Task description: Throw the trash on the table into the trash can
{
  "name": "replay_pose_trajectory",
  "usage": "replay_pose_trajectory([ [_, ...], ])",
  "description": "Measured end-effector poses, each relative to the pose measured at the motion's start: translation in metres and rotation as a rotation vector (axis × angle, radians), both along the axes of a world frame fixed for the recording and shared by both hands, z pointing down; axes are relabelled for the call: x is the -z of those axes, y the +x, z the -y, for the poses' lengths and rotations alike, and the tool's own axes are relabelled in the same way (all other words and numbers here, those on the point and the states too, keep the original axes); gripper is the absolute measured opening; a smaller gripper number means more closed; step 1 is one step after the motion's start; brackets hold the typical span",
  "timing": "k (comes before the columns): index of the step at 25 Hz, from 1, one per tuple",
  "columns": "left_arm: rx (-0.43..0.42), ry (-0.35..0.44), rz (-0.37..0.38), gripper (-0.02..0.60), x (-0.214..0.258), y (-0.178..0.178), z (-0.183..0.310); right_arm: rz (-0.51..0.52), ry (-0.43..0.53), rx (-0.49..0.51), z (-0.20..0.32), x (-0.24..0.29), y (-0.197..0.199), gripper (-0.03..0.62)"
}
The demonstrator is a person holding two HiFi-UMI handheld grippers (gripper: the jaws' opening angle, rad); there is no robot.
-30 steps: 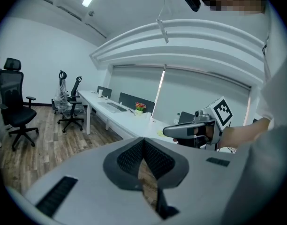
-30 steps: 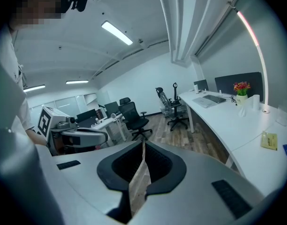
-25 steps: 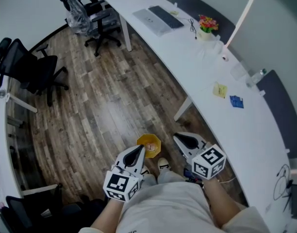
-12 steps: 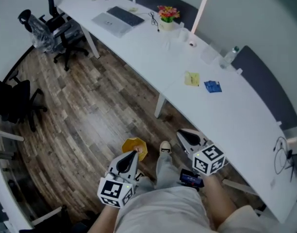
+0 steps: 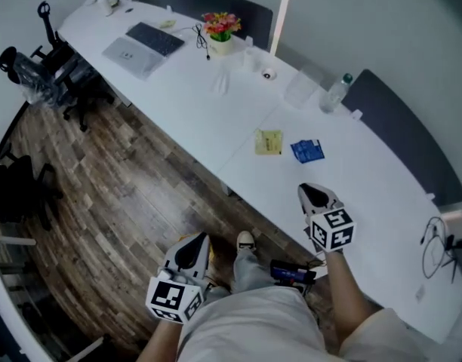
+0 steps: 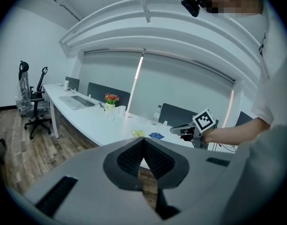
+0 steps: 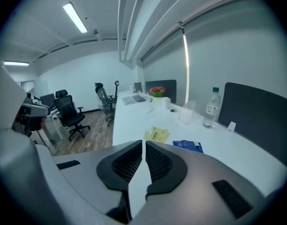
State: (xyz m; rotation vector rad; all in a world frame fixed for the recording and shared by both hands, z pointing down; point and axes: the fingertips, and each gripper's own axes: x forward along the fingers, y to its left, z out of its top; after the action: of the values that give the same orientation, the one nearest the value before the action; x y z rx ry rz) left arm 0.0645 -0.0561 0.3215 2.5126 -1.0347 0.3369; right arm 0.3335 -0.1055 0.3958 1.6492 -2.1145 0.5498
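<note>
Two pieces of trash lie side by side on the white curved table point(image 5: 367, 194): a yellow wrapper point(image 5: 269, 142) point(image 7: 156, 135) and a blue wrapper point(image 5: 306, 151) point(image 7: 188, 146). My right gripper point(image 5: 315, 194) point(image 7: 144, 144) hovers over the table's near part, short of the blue wrapper, shut and empty. My left gripper point(image 5: 193, 249) point(image 6: 144, 142) hangs low over the wooden floor beside my leg, also shut with nothing in it. In the left gripper view both wrappers point(image 6: 138, 133) show far off. No trash can is plainly in sight.
Further along the table stand a laptop point(image 5: 140, 47), a flower pot point(image 5: 220, 29), a clear container point(image 5: 299, 89) and a water bottle point(image 5: 335, 93). Cables point(image 5: 435, 236) lie at its right end. Office chairs point(image 5: 35, 74) stand on the floor at the left.
The view has swung from the floor toward the table. My right gripper rose from beside my leg to over the table. The yellow bin seen by the left gripper has dropped out of sight.
</note>
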Motion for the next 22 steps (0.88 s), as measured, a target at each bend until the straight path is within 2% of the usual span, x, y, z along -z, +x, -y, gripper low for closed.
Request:
replay_pose_trajectory([
  [3, -0.001, -0.012, 0.015, 0.000, -0.004, 0.028, 0.026, -0.066, -0.042, -0.020, 0.022, -0.027, 0.040, 0.044],
  [7, 0.002, -0.034, 0.033, 0.000, -0.012, 0.055, 0.047, -0.137, -0.088, 0.000, 0.045, -0.060, 0.066, 0.049],
  [10, 0.009, -0.062, 0.047, 0.000, -0.018, 0.070, 0.057, -0.168, -0.129, 0.028, 0.059, -0.084, 0.075, 0.109],
  [16, 0.041, -0.093, 0.075, 0.000, -0.031, 0.075, 0.070, -0.314, -0.195, 0.128, 0.079, -0.120, 0.082, 0.112],
  [19, 0.060, -0.109, 0.082, 0.000, -0.036, 0.074, 0.075, -0.387, -0.197, 0.194, 0.089, -0.127, 0.080, 0.112],
  [22, 0.072, -0.119, 0.089, 0.000, -0.037, 0.073, 0.081, -0.478, -0.208, 0.203, 0.098, -0.129, 0.086, 0.117],
])
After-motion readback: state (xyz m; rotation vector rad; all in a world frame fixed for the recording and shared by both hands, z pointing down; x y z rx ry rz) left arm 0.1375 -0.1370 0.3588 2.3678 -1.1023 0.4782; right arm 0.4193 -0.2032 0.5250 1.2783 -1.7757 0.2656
